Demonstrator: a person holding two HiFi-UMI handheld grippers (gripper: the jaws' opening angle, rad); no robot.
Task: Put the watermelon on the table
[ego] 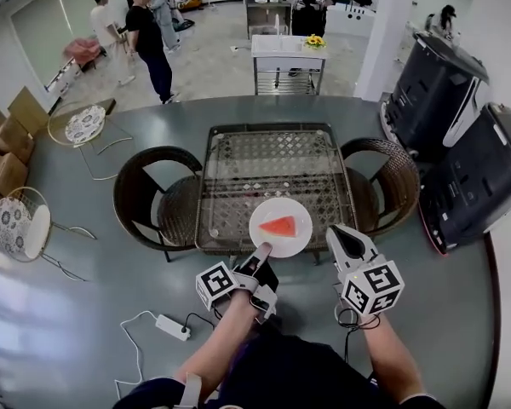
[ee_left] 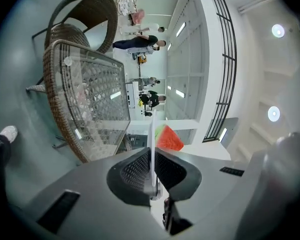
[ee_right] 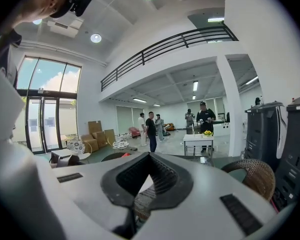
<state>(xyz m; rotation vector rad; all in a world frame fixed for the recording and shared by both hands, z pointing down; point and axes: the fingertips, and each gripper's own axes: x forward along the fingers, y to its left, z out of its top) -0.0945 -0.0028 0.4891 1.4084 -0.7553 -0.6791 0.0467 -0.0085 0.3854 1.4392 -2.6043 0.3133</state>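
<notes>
a head view looks steeply down at a person's two hand-held grippers in front of a glass-topped wicker table [ego: 264, 164]. the left gripper [ego: 261, 252] has its jaws narrowed onto the near rim of a white plate [ego: 303, 239], pinching it. on the plate lies a red watermelon wedge [ego: 278, 226], its long axis running from 9 o'clock to 3 o'clock. the wedge sits at 12 o'clock from the left gripper's tips, over the table's near edge. the plate looks held just above the glass, not yet resting on it. the right gripper [ego: 344, 235] hangs at 3 o'clock from the plate, close beside it but not touching. its jaw tips meet with nothing between them. the left hand is the nearer and the only one carrying. the open glass lies ahead at 12 o'clock. the plate likely needs to travel that way before being lowered.
</notes>
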